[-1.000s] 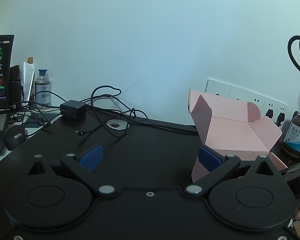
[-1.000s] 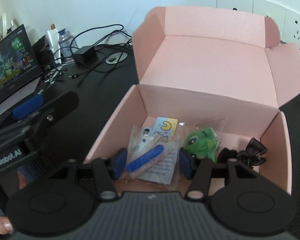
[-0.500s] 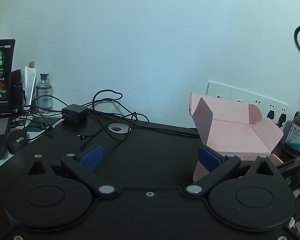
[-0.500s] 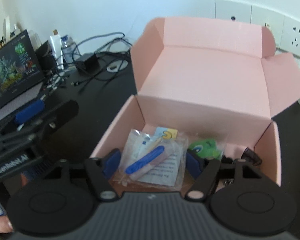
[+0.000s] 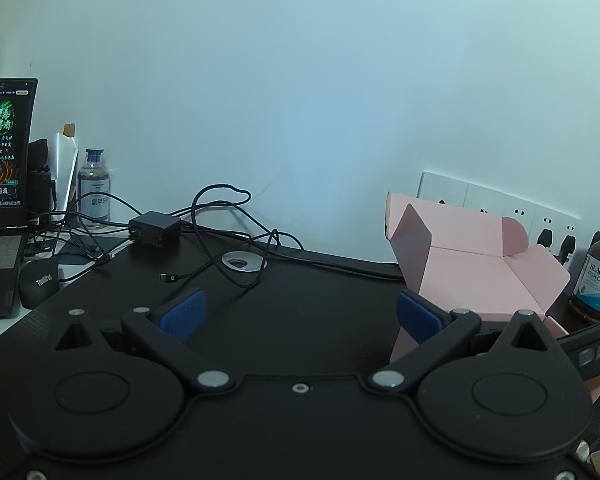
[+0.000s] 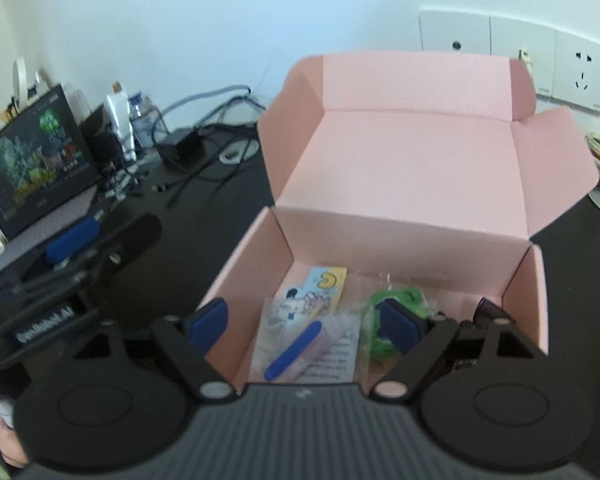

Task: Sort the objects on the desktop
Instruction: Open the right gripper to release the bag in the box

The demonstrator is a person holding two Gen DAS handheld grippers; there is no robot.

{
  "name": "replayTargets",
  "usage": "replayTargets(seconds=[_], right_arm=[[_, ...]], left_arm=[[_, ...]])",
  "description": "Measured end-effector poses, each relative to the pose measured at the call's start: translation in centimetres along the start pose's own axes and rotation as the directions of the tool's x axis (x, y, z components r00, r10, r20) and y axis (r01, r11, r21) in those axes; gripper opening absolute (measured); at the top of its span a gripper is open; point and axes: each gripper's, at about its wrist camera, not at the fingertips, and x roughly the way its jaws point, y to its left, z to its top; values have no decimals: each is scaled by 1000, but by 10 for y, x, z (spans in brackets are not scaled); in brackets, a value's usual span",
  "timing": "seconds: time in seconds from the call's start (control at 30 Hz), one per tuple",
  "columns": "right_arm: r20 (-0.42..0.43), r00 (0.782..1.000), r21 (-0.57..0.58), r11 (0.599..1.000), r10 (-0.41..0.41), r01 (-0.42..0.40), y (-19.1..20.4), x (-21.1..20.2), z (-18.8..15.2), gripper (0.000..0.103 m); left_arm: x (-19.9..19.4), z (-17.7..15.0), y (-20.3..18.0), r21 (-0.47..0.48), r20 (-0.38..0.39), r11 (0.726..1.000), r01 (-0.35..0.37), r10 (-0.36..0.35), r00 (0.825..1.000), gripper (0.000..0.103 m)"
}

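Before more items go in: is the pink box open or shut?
Open. The pink box has its lid standing up, and packets lie visible inside.

Green toy (image 6: pixel 404 300) half behind a blue pad; dark item (image 6: pixel 486 308) in box corner unclear.

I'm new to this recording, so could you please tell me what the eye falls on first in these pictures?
The open pink box dominates the right wrist view, lid flaps up, with a clear packet holding a blue pen and a green toy on its floor. The right gripper hangs open above them. At far left, a lit laptop glows beside tangled black cables.
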Motion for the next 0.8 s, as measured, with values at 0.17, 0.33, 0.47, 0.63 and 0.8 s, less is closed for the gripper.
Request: replayTargets(seconds=[0.17, 0.33, 0.47, 0.63, 0.8], right_arm=[[-27, 997, 35, 997, 75, -74, -1, -4, -2, 72], [-51, 997, 63, 997, 53, -50, -4, 4, -6, 72], [-59, 995, 97, 992, 81, -75, -8, 10, -9, 72], [-50, 994, 123, 988, 96, -89, -11, 10, -10, 72], [42, 997, 87, 994, 70, -73, -11, -9, -11, 88]], left_arm=[[1, 0, 0, -3, -8, 1000, 2, -2, 1000, 103], [0, -1, -1, 5, -3, 1000, -2, 2, 1000, 103], [1, -1, 0, 0, -8, 1000, -2, 2, 1000, 103], [1, -1, -1, 9, -8, 1000, -2, 2, 1000, 103], [1, -1, -1, 9, -4, 1000, -2, 2, 1000, 103]])
